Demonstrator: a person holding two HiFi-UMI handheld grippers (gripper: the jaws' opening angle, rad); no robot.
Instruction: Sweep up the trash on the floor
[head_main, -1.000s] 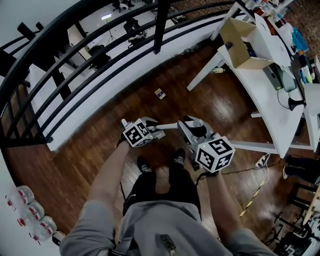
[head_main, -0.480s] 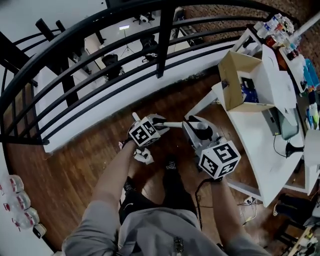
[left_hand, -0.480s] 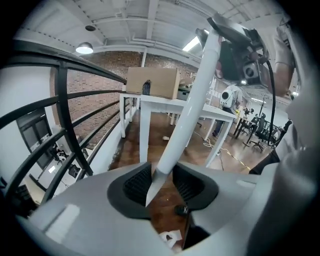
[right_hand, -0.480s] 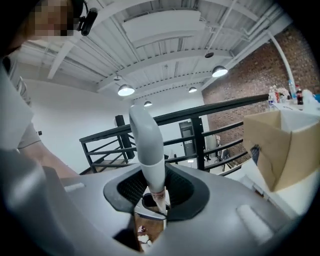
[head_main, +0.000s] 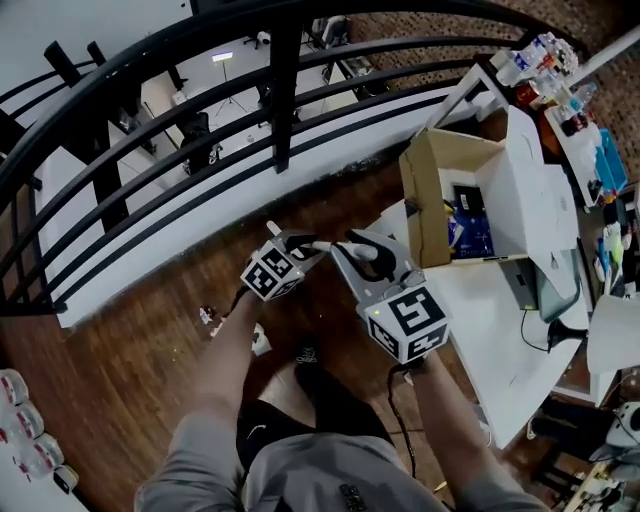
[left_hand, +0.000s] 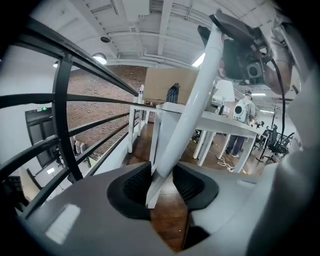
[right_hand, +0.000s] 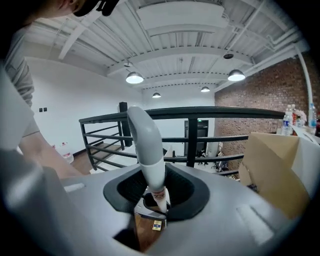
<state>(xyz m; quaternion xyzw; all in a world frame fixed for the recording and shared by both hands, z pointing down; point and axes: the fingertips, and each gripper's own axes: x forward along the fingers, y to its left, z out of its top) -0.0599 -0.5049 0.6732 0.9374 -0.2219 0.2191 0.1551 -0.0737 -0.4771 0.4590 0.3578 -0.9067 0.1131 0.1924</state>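
My left gripper (head_main: 300, 245) is shut on a white pole (left_hand: 192, 105). The pole rises from the jaws (left_hand: 161, 182) up and to the right, toward a black part at the top. Beside it, my right gripper (head_main: 352, 252) is shut on a pale curved handle (right_hand: 145, 140) that stands up out of its jaws (right_hand: 155, 192). Both tools' lower ends are hidden. A small yellow scrap (right_hand: 157, 226) lies on the wood floor below the right jaws. Small bits of trash (head_main: 207, 316) lie on the floor left of my legs.
A black railing (head_main: 280, 90) curves across the far side. A white table (head_main: 500, 300) stands close on the right with an open cardboard box (head_main: 430, 200) and bottles (head_main: 540, 60) on it. Plastic bottles (head_main: 20, 420) sit on the floor at the lower left.
The view has swung: the table and box now lie much closer to both grippers, and the railing is nearer. The yellow card has left the head view. Both grips are unchanged.
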